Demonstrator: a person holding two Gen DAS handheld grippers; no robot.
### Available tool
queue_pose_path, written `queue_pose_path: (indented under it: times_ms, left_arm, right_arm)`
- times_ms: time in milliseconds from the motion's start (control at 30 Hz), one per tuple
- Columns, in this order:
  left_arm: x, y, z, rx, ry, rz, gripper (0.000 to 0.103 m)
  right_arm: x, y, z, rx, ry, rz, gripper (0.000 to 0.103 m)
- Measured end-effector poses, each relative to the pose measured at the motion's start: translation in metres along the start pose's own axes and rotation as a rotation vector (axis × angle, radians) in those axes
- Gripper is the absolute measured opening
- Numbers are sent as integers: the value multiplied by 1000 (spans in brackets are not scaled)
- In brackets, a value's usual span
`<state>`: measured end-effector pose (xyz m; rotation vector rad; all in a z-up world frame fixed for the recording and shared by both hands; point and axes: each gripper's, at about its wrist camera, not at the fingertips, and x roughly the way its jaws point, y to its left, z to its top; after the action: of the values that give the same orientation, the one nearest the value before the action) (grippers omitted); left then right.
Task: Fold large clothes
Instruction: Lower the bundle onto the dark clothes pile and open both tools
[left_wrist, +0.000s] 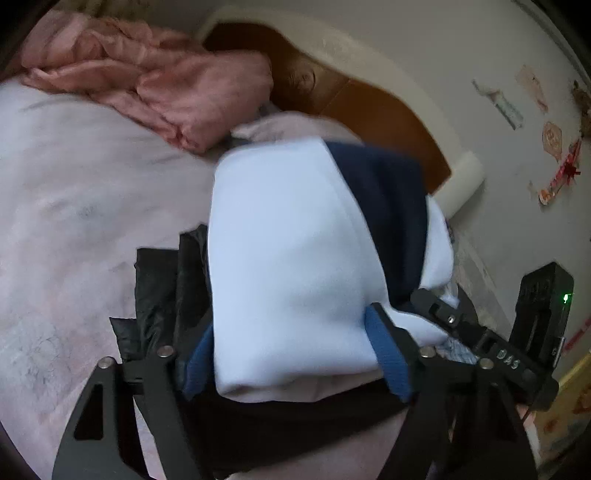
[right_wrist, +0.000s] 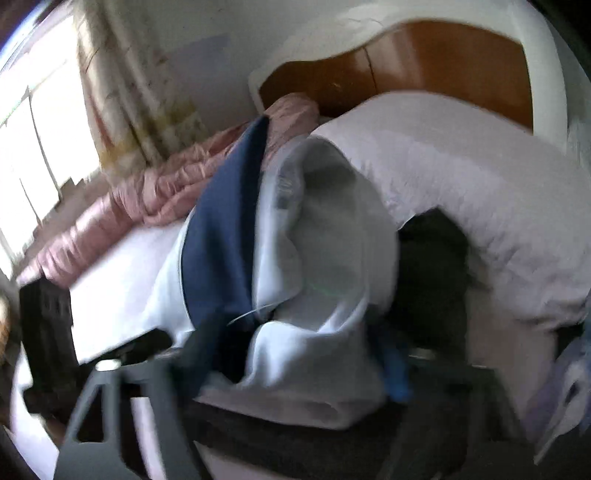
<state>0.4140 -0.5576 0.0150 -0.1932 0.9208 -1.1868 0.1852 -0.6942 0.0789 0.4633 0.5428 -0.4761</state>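
Note:
A folded white and navy garment (left_wrist: 295, 258) fills the middle of the left wrist view. My left gripper (left_wrist: 295, 354) is shut on its near end, with the blue pads (left_wrist: 388, 354) pressed against both sides of the bundle. The right wrist view is blurred by motion. The same white and navy garment (right_wrist: 303, 280) lies between the fingers of my right gripper (right_wrist: 295, 354), which grips its near edge. The right gripper (left_wrist: 480, 332) also shows at the right of the left wrist view, close beside the left one. Both hold the garment above the bed.
A pale pink bedsheet (left_wrist: 74, 221) covers the bed. A crumpled pink quilt (left_wrist: 155, 85) lies at the far side. Black clothing (left_wrist: 166, 288) lies under the garment. A wooden headboard with white trim (right_wrist: 424, 62) stands behind a white pillow (right_wrist: 480, 184). A window (right_wrist: 37, 147) is at the left.

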Motion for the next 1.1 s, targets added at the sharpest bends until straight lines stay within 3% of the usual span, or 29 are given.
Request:
queue_pose_path:
  times_ms: [67, 133, 200, 300, 367, 500, 600, 700, 800, 933, 1000, 1100]
  left_arm:
    - [-9, -13, -7, 38, -18, -21, 53]
    - [-23, -31, -13, 76, -21, -35, 48]
    - [-38, -49, -21, 111, -13, -21, 46]
    - [-59, -55, -34, 111, -1, -3, 46]
    - [-60, -60, -37, 154, -33, 67, 46]
    - [-31, -55, -40, 196, -49, 217, 49]
    - [-21, -47, -40, 184, -53, 195, 51]
    - [-23, -53, -49, 280, -41, 214, 59]
    - [-28, -50, -55, 291, -63, 241, 73]
    - [-51, -59, -68, 388, -169, 329, 77]
    - [-64, -66, -72, 451, -232, 382, 82]
    - [-90, -75, -84, 510, -329, 422, 93]
  right_arm:
    - [-10, -11, -2, 23, 1, -6, 31]
    - [-29, -12, -5, 16, -23, -4, 25]
    - [-50, -6, -13, -29, -55, -25, 24]
    - [-72, -3, -24, -17, -59, 19, 24]
    - [-70, -2, -29, -14, -53, 30, 24]
    - [-31, -1, -35, 7, -40, -53, 28]
    - [-26, -4, -44, 33, -42, -78, 30]
    - [-26, -2, -51, -13, -37, -92, 31]
    - [-31, -2, -59, -37, -52, -78, 36]
    - [-47, 2, -70, -22, -146, -97, 69]
    - [-57, 10, -76, -39, -196, -110, 70]
    - [-75, 25, -83, -50, -267, -119, 82]
